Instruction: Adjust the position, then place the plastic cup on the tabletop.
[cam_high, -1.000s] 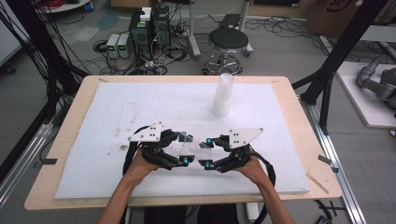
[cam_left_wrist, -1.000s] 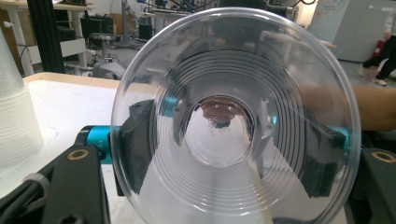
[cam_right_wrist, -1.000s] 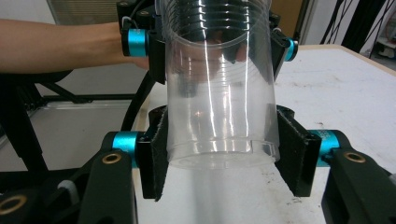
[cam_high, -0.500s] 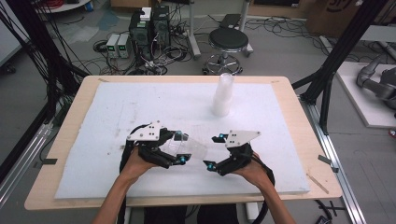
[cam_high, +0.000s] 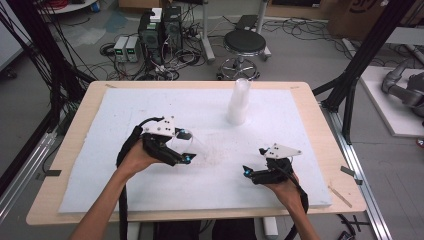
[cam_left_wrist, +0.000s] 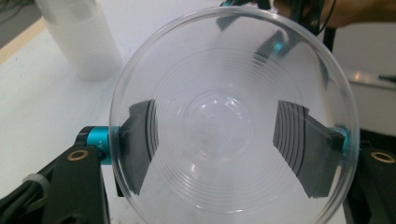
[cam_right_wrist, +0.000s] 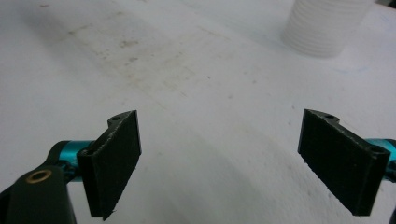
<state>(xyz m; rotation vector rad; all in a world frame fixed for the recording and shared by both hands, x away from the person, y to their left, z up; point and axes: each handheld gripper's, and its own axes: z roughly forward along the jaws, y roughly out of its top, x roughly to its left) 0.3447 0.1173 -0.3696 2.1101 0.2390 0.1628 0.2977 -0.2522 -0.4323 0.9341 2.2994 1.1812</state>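
With our left claw (cam_high: 187, 147) clamped on the clear cup (cam_left_wrist: 233, 116) and our right claw (cam_high: 248, 172) gaping wide and empty, we should squeeze gently, since thin plastic likely buckles.

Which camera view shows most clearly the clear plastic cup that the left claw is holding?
The left gripper view: the clear cup is close, its ribbed wall pinched between the left claw's pads. In the high view the cup is small and faint. The right gripper view shows the open right claw and the cup stack.
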